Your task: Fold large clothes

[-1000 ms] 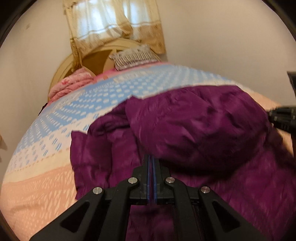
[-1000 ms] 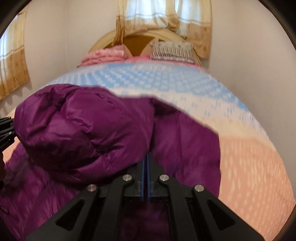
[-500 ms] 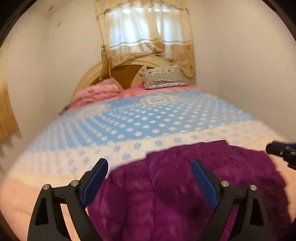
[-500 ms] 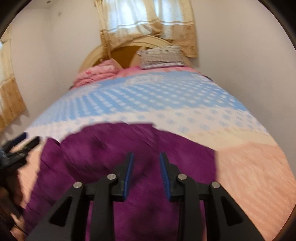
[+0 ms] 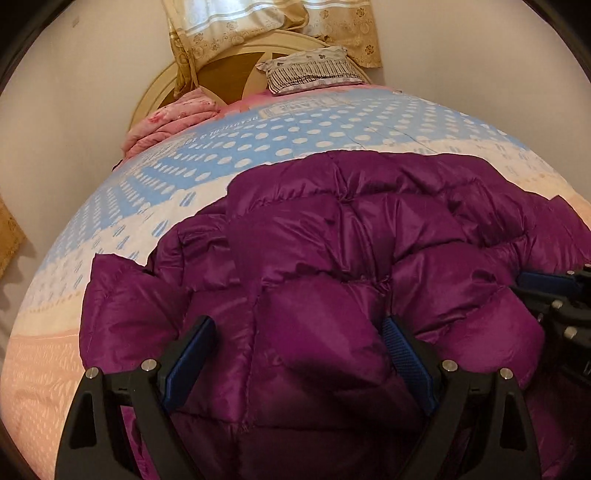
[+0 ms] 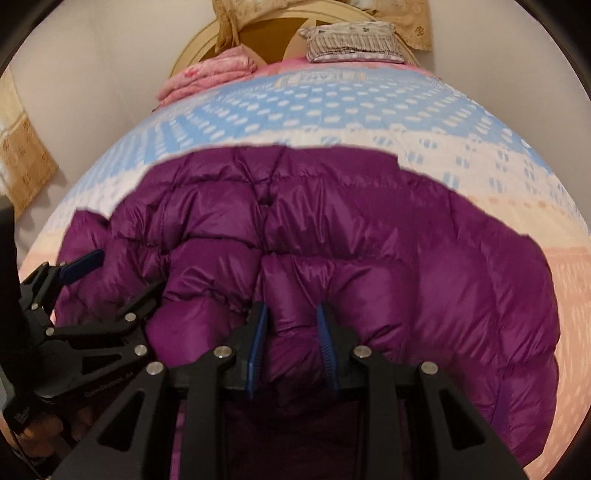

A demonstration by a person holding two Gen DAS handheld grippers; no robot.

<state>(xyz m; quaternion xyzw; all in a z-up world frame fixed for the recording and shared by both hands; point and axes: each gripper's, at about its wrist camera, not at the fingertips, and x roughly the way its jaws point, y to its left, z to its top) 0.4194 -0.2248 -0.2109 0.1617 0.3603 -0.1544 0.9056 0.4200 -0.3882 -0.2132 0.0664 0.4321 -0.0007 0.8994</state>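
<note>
A bed [image 5: 110, 229] with a spread of blue and white dots fading to peach fills a small pale-walled room, and on its near part lies a purple quilted down jacket [image 5: 332, 258], bunched and folded over itself, its shiny puffed panels spreading from the 9 o'clock edge of the left wrist view across to 3 o'clock. In the right wrist view the same jacket [image 6: 369, 240] covers the middle and lower frame, its far hem a fairly straight line against the spread. The left gripper [image 5: 301, 354] sits at 6 o'clock over the jacket with its blue-padded fingers [image 5: 188, 354] spread wide, a puffed panel bulging between them but not pinched. The right gripper [image 6: 291, 343] is at 6 o'clock in its own view, its fingers [image 6: 327, 336] part open with a roll of purple fabric swelling up between the pads; whether they press it I cannot tell. Each gripper shows in the other's view: the right at 3 o'clock, the left at 8 o'clock, both close over the jacket. At 12 o'clock stand a rounded cream headboard [image 5: 229, 70], a striped patterned pillow [image 5: 314, 70], a folded pink blanket [image 5: 173, 118] toward 11 o'clock, and tan floral curtains [image 5: 280, 26] above.
</note>
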